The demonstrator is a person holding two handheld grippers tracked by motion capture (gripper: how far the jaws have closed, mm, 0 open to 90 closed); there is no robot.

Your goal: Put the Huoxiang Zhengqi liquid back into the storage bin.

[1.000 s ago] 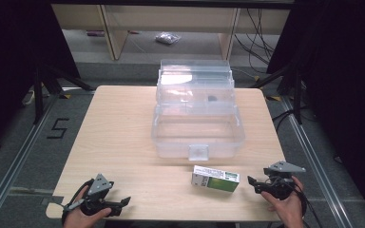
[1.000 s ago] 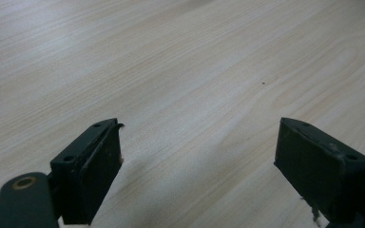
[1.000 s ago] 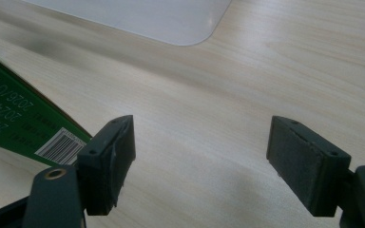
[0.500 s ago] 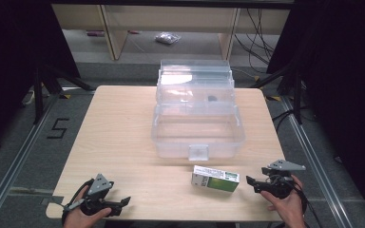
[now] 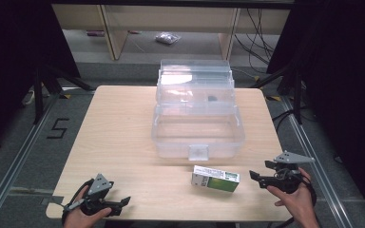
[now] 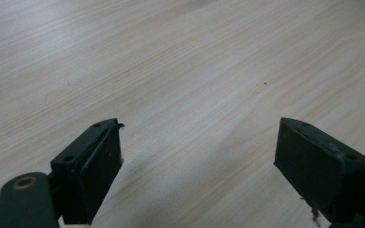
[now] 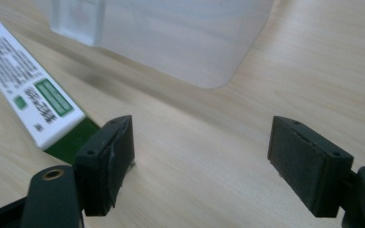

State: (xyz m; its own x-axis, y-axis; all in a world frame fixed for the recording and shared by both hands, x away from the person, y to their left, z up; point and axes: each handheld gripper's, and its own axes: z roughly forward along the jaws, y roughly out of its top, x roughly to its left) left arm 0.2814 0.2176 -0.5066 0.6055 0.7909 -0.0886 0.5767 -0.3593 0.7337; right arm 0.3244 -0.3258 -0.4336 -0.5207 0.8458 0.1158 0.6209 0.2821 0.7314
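A clear plastic box (image 5: 197,128) with its lid raised stands mid-table; its near corner (image 7: 171,38) fills the top of the right gripper view. A white and green carton (image 5: 215,178) lies flat in front of the box, and in the right gripper view the carton (image 7: 31,85) lies just left of the left jaw. My right gripper (image 5: 259,177) is open, low over the table, a short way right of the carton, with nothing between its jaws (image 7: 199,156). My left gripper (image 5: 123,203) is open near the front left edge, over bare wood (image 6: 195,161).
The wooden table (image 5: 119,128) has open surface left of the box. A small dark object (image 5: 212,99) sits in the box's rear part. Shelving and a plastic bag (image 5: 165,38) are on the floor behind; cables (image 5: 256,28) hang at back right.
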